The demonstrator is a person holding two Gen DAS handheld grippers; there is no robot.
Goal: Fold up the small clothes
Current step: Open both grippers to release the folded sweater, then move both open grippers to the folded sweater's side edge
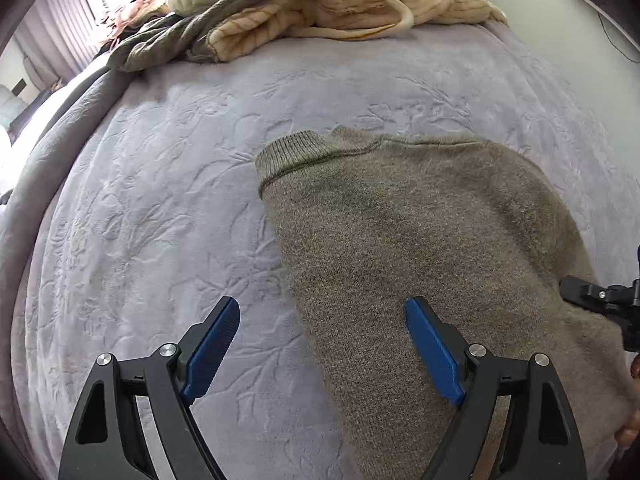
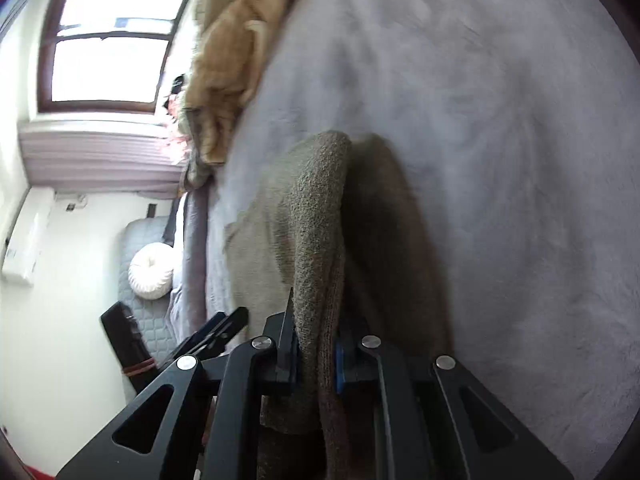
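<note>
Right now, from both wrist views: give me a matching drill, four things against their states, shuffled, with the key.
Things:
1. left gripper
2. right gripper
3. brown sweater
4. striped cream blanket

States:
A. heaped at the far end of the bed
B. jaws wide apart, nothing between the pads
C. spread on the lavender bedspread, one edge pinched up
D. clamped on a fold of knit

Pairs: 1-B, 2-D, 3-C, 4-A
</note>
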